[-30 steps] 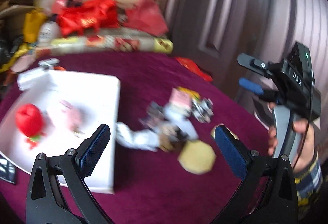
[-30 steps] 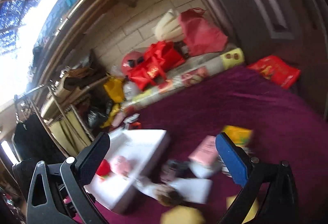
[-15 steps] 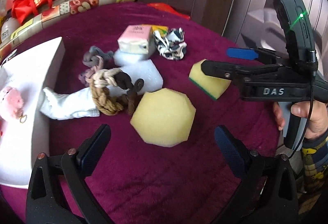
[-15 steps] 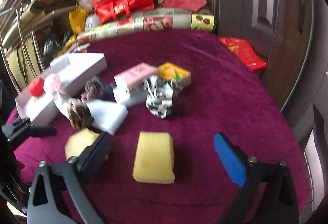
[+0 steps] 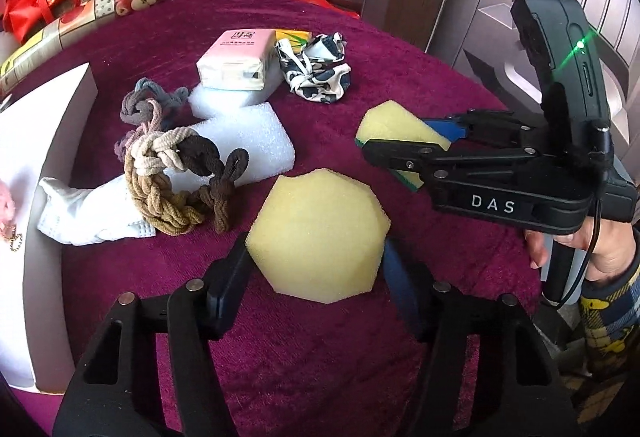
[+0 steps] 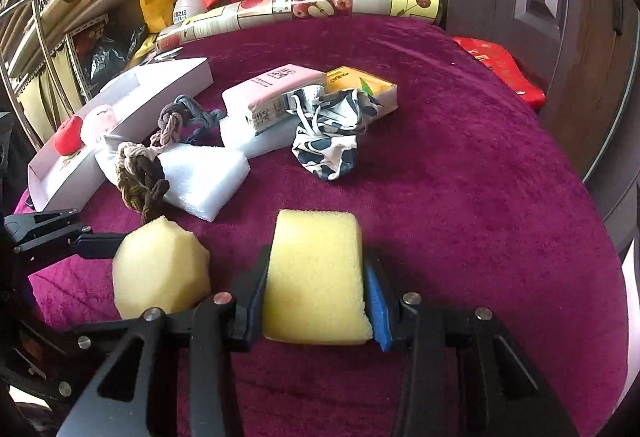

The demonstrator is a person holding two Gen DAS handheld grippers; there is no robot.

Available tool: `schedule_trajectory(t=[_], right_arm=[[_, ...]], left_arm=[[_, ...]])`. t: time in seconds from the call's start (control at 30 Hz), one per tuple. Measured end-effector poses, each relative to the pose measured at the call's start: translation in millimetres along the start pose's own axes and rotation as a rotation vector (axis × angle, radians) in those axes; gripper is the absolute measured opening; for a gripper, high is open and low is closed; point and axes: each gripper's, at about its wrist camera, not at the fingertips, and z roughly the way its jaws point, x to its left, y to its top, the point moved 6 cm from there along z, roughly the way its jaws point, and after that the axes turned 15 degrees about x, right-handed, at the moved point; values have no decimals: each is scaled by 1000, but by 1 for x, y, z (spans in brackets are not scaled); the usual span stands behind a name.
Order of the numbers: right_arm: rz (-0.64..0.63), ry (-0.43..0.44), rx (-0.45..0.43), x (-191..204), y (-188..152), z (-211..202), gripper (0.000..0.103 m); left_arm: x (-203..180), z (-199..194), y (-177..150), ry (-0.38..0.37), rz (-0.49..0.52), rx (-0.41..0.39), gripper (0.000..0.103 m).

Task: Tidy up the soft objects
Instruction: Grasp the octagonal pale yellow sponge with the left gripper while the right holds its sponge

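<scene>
Your left gripper (image 5: 316,273) is closing, pads touching the octagonal sponge (image 5: 318,237) at 6 o'clock on the purple cloth (image 5: 320,377). Your right gripper (image 6: 316,297) is closing too, pinching the rectangular sponge (image 6: 316,277), also 6 o'clock.

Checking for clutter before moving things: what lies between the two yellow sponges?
Only bare purple tablecloth lies between the polygonal sponge and the rectangular sponge; the left wrist view shows this gap.
</scene>
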Motion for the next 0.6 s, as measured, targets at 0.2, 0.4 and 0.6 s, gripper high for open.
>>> schedule_trajectory(t=[0.2,0.4,0.6], right_arm=[[33,39,-8,-2,3,-1,41],[48,49,-43,-4,4,-6,41],[120,99,-161,-13,8,-39,41]], left_arm=[[-5,-15,-2,37,21,-73,57],[-9,-46,-9,85,28,-219,57],[10,-101,-12,163,-48,-383,57]])
